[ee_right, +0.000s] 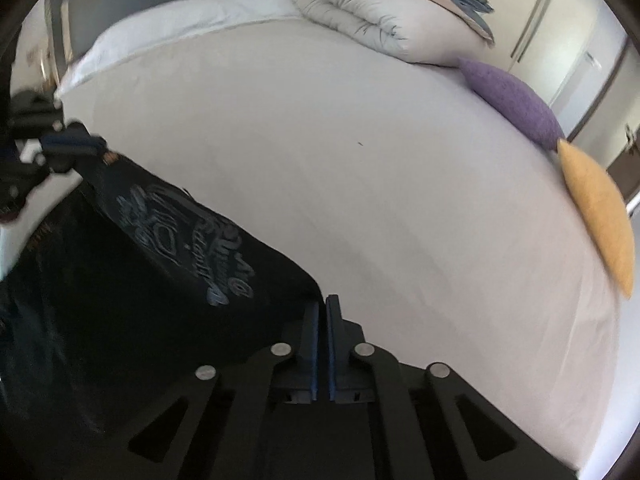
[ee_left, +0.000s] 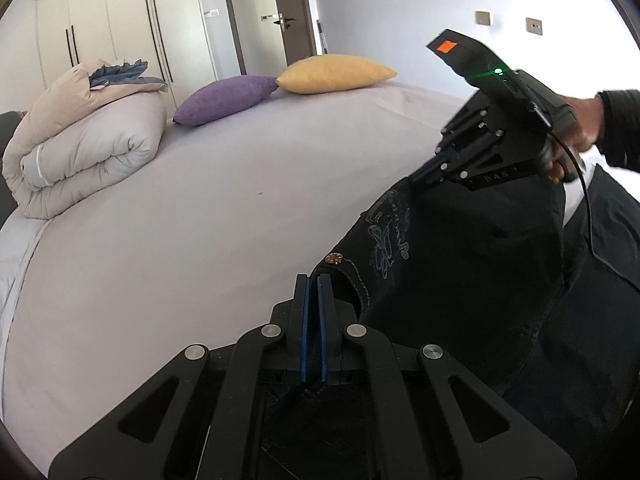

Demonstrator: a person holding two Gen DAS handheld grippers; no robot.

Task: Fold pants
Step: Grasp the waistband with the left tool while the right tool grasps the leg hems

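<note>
Dark embroidered denim pants (ee_left: 460, 248) aloft, waistband stretched between both clenched tongs.
Lower evenly onto pale grey bed (ee_left: 180, 240), left tongs (ee_left: 313, 280) level with right tongs (ee_left: 430, 168), waistband taut.

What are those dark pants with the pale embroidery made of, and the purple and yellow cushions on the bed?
The dark pants with pale embroidery look like heavy denim: matte, stiff folds, stitched design, a metal-looking button. The purple cushion and yellow cushion seem coarse woven fabric, matte with a grainy texture. Both tongs, left and right, pinch the pants.
</note>
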